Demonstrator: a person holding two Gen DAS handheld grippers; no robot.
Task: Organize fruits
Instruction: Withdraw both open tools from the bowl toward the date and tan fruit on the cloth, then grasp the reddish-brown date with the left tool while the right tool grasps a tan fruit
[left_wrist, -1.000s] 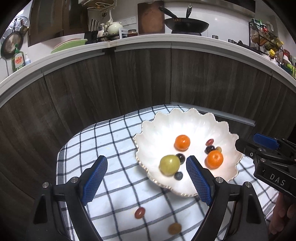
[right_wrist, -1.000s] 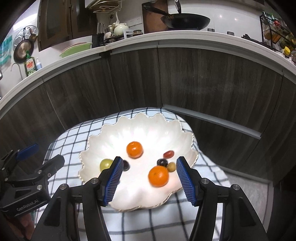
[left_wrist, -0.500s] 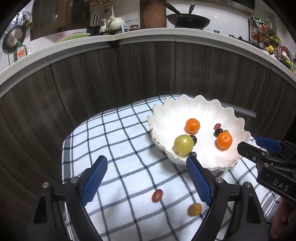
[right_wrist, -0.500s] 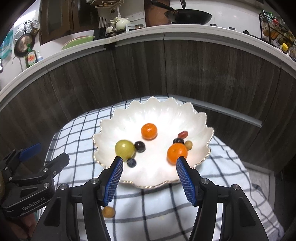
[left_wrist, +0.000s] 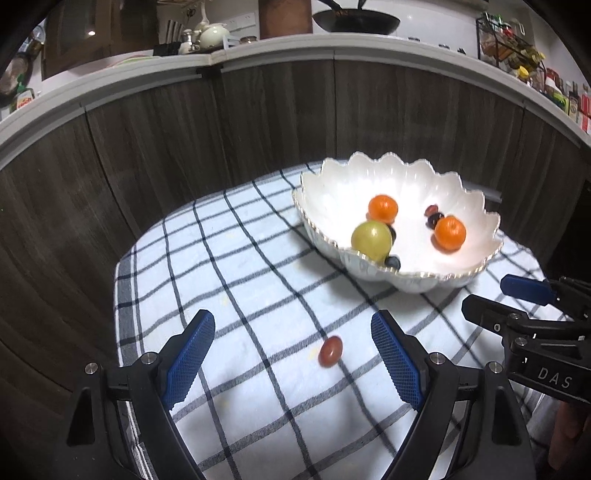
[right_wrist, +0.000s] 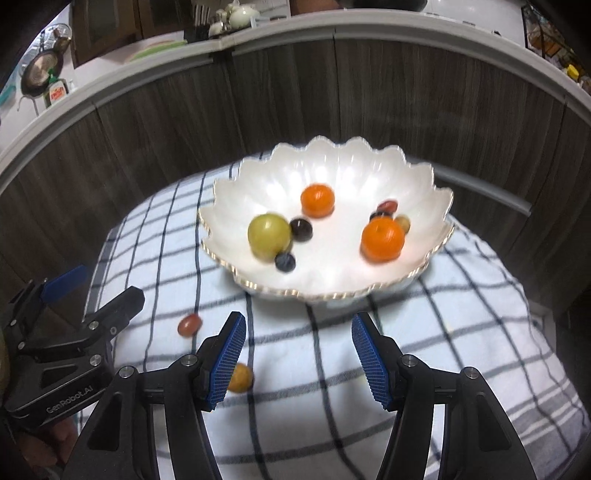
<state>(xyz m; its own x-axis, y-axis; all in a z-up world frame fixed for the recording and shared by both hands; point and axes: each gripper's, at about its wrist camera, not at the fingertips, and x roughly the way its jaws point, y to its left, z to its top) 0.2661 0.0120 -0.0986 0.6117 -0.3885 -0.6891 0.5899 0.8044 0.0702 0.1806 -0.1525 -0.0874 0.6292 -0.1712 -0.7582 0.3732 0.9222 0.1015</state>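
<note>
Where the dark wood cabinet front (left_wrist: 258, 122) curves behind everything, a checked cloth (left_wrist: 258, 280) covers the table, and on its far right part stands a white scalloped bowl (left_wrist: 332, 184). Both grippers hang over the near part of the cloth. The left gripper (left_wrist: 293, 363) has its blue-padded jaws spread wide with nothing between them but cloth. The right gripper (right_wrist: 297, 356) also stands wide open and grips nothing; in the left wrist view only its outer side shows at the right edge.

Inside the bowl lie a green fruit (right_wrist: 269, 235) near the left wall, an orange (right_wrist: 382, 239) toward the right, and a second orange (right_wrist: 317, 200) farther back. Smaller pieces sit among them: a dark grape (right_wrist: 300, 229) touching the green fruit, a blueberry (right_wrist: 284, 261) just in front of it, and a few small dark, red and tan fruits behind the nearer orange, blurred.

Two fruits lie outside the bowl on the cloth. A red cherry tomato (left_wrist: 330, 350) rests ahead of the left gripper, nearer its right finger. A small yellow-orange fruit (right_wrist: 240, 377) sits just beside the right gripper's left pad (right_wrist: 226, 360), partly hidden by it.
</note>
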